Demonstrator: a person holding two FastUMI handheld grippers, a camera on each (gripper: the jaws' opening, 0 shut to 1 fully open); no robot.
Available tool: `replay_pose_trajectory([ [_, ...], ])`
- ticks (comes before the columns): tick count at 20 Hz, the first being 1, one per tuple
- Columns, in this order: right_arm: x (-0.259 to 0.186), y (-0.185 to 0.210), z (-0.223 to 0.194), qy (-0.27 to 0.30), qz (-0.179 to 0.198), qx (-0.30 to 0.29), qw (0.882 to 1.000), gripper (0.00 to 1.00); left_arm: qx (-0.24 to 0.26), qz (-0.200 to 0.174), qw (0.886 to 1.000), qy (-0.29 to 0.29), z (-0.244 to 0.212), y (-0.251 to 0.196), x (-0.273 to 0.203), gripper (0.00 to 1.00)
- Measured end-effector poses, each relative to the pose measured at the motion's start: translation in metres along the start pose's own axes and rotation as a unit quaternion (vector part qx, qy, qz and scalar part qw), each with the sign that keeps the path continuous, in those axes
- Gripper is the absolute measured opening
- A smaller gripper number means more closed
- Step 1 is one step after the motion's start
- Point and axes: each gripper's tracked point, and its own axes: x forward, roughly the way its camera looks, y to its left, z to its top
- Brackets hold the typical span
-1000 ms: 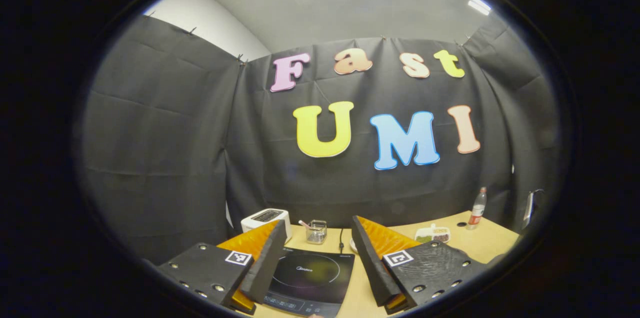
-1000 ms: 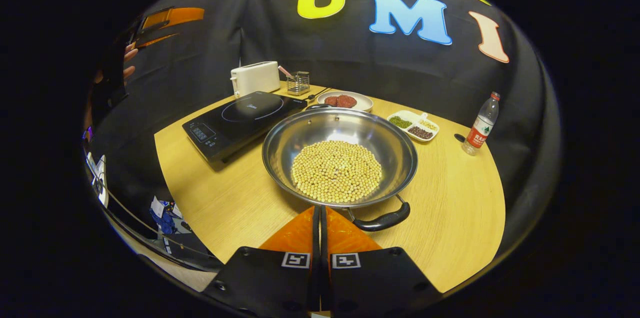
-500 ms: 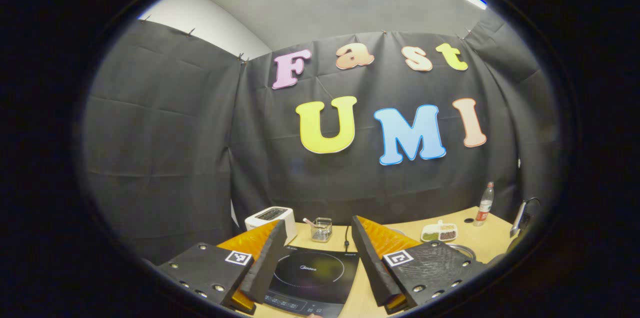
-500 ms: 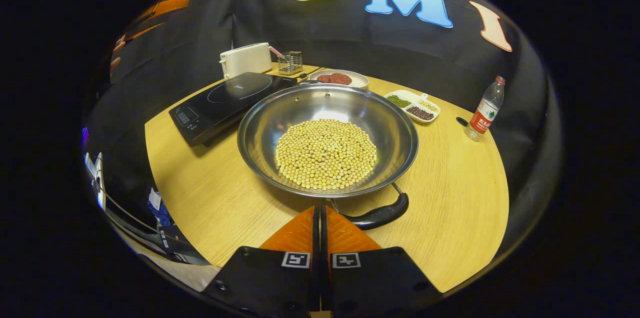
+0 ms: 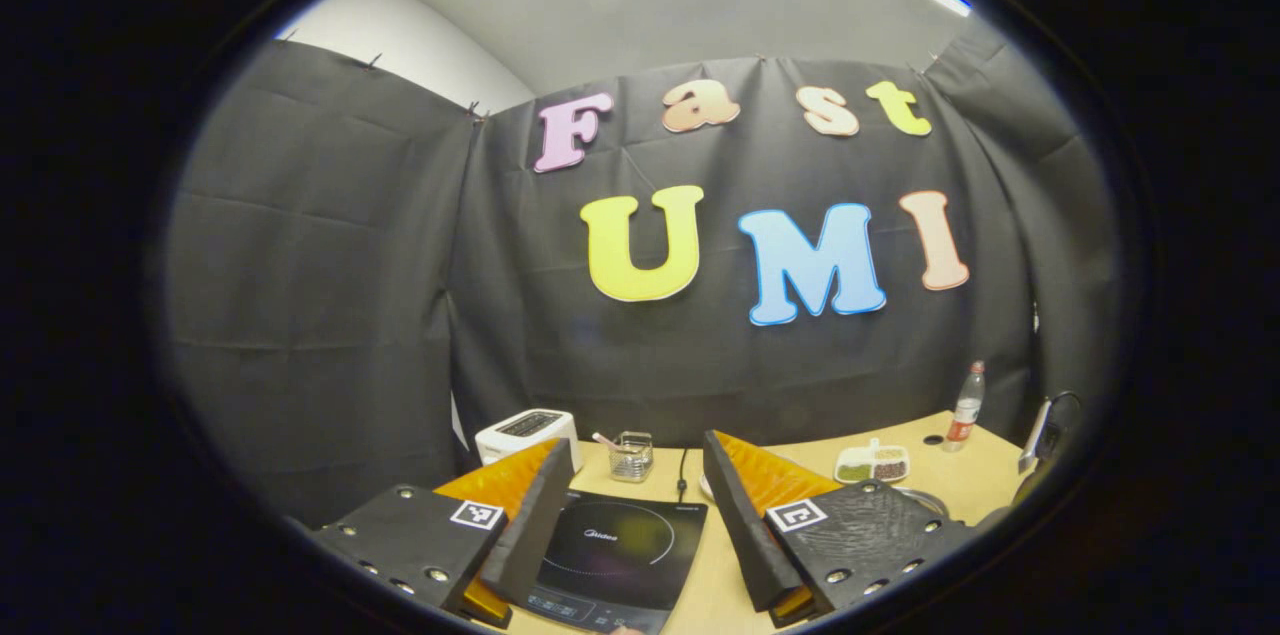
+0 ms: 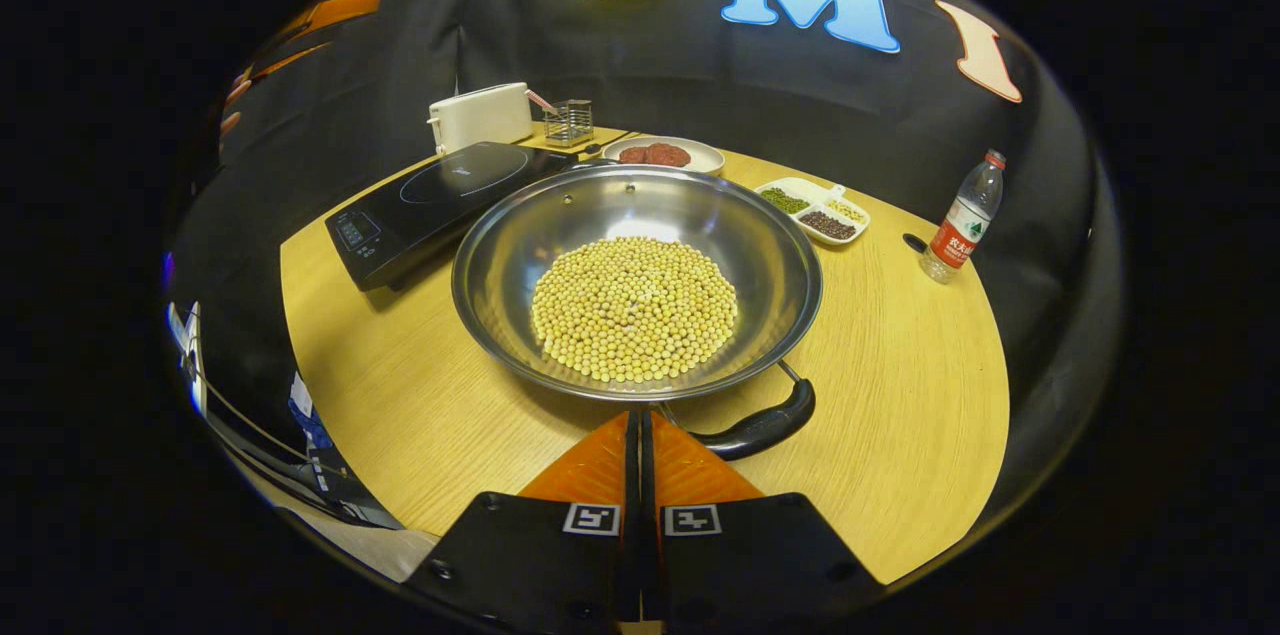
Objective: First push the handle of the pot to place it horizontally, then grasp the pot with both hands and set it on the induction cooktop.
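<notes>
A wide steel pot [image 6: 640,215] holding yellow soybeans sits in the middle of the round wooden table [image 6: 900,385]. Its near black handle [image 6: 760,427] lies at the front right of the rim, just right of my right gripper [image 6: 638,420], which is shut with its fingertips close to the pot's near edge. The black induction cooktop [image 6: 440,200] lies to the pot's left. In the left gripper view my left gripper [image 5: 635,460] is open and raised, with the cooktop [image 5: 610,550] seen between its fingers.
A white toaster [image 6: 482,115], a small wire holder [image 6: 570,122], a plate of red food [image 6: 660,155], a divided dish of beans [image 6: 815,210] and a water bottle [image 6: 958,220] stand along the table's far side. A gripper and a hand [image 6: 235,95] show at far left.
My right gripper has moved forward toward the pot, which now looks larger and closer. The left gripper's view shifted slightly; it stays open above the cooktop.
</notes>
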Motion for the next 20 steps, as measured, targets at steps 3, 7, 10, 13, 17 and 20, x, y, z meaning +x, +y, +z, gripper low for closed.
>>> replay_pose_trajectory([
  [3,0.002,-0.012,0.003,0.001,-0.007,0.005,1.000,0.02,-0.002,-0.001,1.000,0.001,0.000,-0.004,0.003,0.77],
  [7,0.005,-0.023,0.007,0.000,-0.014,0.009,1.000,0.00,-0.002,-0.001,1.000,0.006,-0.007,-0.009,0.006,0.80],
  [10,0.008,-0.029,0.008,0.001,-0.014,0.015,1.000,0.02,-0.004,0.001,1.000,0.010,-0.011,-0.012,0.007,0.77],
  [13,0.010,-0.036,0.010,0.000,-0.015,0.022,1.000,0.00,-0.001,0.002,1.000,0.014,-0.013,-0.014,0.009,0.77],
  [17,0.015,-0.051,0.013,-0.001,-0.022,0.026,0.999,0.02,0.003,0.008,1.000,0.017,-0.015,-0.019,0.010,0.77],
  [20,0.019,-0.059,0.016,-0.004,-0.021,0.029,0.999,0.02,0.004,0.014,1.000,0.018,-0.015,-0.025,0.012,0.77],
])
